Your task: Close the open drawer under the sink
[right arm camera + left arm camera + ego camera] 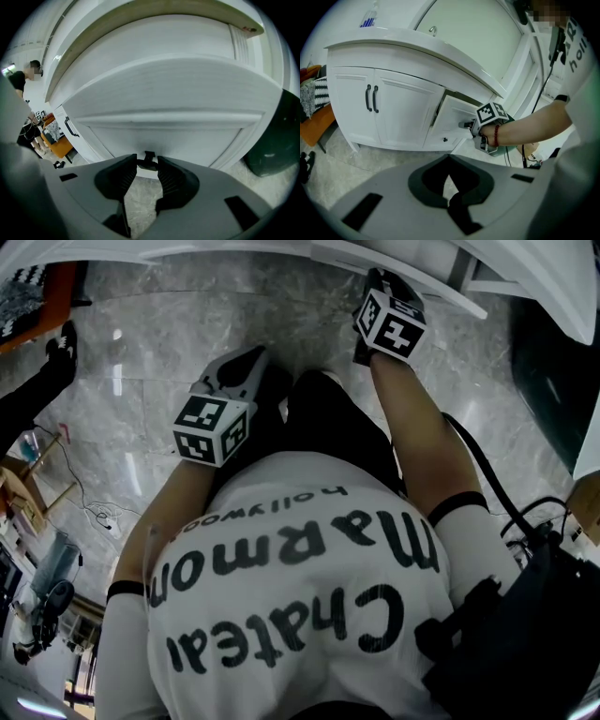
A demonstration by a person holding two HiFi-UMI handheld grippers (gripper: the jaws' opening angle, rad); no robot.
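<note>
The white vanity (408, 51) has one drawer (452, 115) standing out from its right side. In the right gripper view the drawer front (164, 131) fills the picture and its small black knob (149, 159) sits between the ribbed pads (125, 174). My right gripper (149, 165) is shut on that knob; it shows against the drawer front as right gripper (468, 125), and under the counter edge as right gripper (380, 301). My left gripper (449, 159) is shut on nothing and hangs back over the floor, left gripper (246, 367), well apart from the vanity.
Two cabinet doors with black handles (371, 98) stand left of the drawer, and a shut lower drawer with a knob (445, 139) below it. A dark green bin (274, 150) stands right of the vanity. Orange furniture (316, 124) is at the left. Cables (94, 510) lie on the marble floor.
</note>
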